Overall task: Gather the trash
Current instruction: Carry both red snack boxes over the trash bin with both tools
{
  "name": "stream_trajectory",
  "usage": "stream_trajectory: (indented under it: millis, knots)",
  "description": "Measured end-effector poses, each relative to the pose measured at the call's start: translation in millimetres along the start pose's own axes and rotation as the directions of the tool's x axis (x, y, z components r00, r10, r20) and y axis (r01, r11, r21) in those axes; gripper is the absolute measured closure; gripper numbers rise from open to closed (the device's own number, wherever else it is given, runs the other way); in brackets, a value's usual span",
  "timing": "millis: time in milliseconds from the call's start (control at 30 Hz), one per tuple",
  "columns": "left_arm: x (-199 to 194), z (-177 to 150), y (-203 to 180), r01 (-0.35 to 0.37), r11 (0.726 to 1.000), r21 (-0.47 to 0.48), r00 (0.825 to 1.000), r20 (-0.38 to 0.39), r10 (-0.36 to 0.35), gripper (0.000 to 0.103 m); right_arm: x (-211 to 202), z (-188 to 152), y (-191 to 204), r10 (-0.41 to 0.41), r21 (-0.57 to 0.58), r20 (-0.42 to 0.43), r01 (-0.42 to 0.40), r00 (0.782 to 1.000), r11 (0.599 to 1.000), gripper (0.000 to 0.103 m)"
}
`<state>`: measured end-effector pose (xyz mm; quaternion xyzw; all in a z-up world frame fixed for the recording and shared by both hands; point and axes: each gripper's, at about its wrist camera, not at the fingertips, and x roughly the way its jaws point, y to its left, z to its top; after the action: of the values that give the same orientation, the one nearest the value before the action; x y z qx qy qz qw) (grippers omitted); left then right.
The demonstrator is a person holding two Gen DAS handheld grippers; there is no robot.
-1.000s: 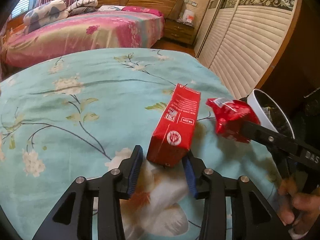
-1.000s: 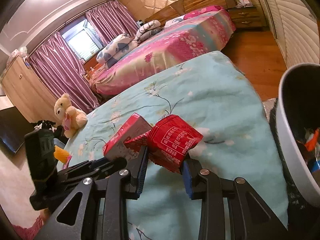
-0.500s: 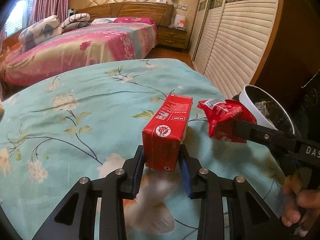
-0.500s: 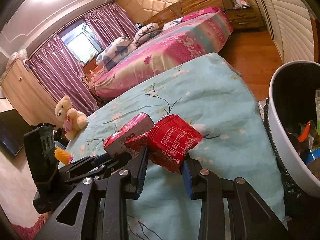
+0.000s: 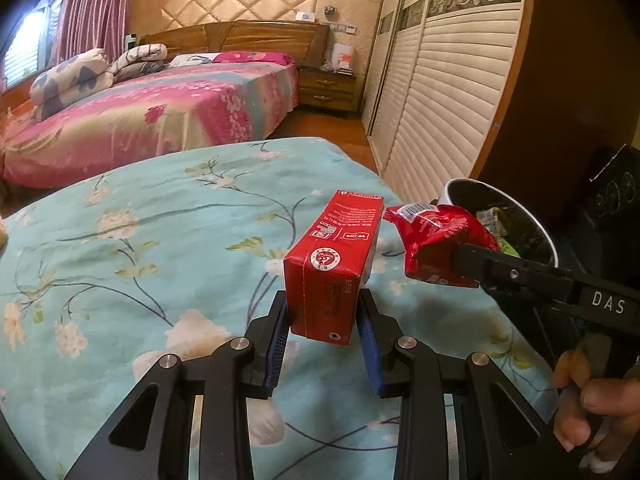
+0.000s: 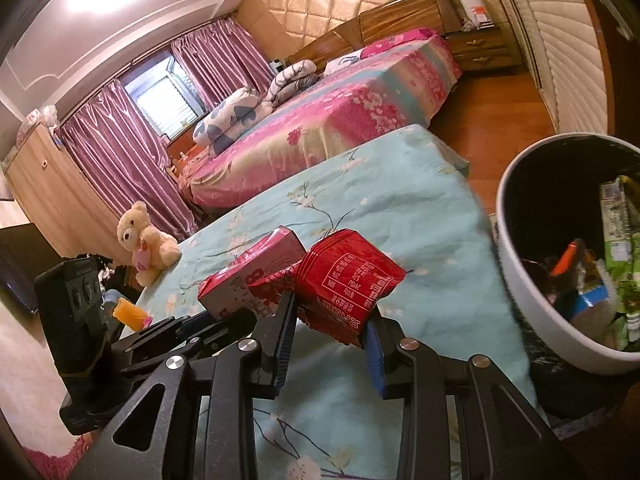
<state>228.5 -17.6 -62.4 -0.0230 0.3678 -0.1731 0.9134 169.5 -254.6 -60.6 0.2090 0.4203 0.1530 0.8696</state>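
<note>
Presently, the left gripper (image 5: 324,332) has its blue pads clamped on the lower end of the red carton (image 5: 334,264), which is lifted clear of the floral bedspread (image 5: 120,240). The carton is stiff-walled with flat faces; it looks light, probably empty. Gripped low at one end, its long body projects forward and could pivot if the squeeze slackens; a hold nearer mid-length would be steadier, though too hard a squeeze would dent it.

The right gripper (image 6: 330,332) is closed narrowly on one edge of the red snack wrapper (image 6: 348,280), held in the air above the bedspread. The wrapper is soft, crinkled film, very light, likely slippery; an edge pinch suffices.

The white bin (image 6: 520,280), part-filled, stands just beside the bed on the right, near both items
</note>
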Motion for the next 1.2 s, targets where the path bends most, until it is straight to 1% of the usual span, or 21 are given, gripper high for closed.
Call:
stream_trajectory:
  millis: [533,700,1200]
  knots:
    - [0,2,-40,0.055,0.998,0.022,0.999,-0.001,-0.055,0.072,-44,-4,-30,-0.043,0.032,0.055,0.042,0.998,0.999,0.071]
    - [2,5,-53,0.076,0.996,0.042,0.997,-0.001,-0.076,0.072,-58,-7,-38,-0.060,0.048,0.078,0.057,0.995,0.997,0.071]
    - [6,12,-71,0.124,0.990,0.066,0.992,0.008,-0.125,0.072,-81,-8,-57,-0.103,0.088,0.112,0.093,0.988,0.992,0.071]
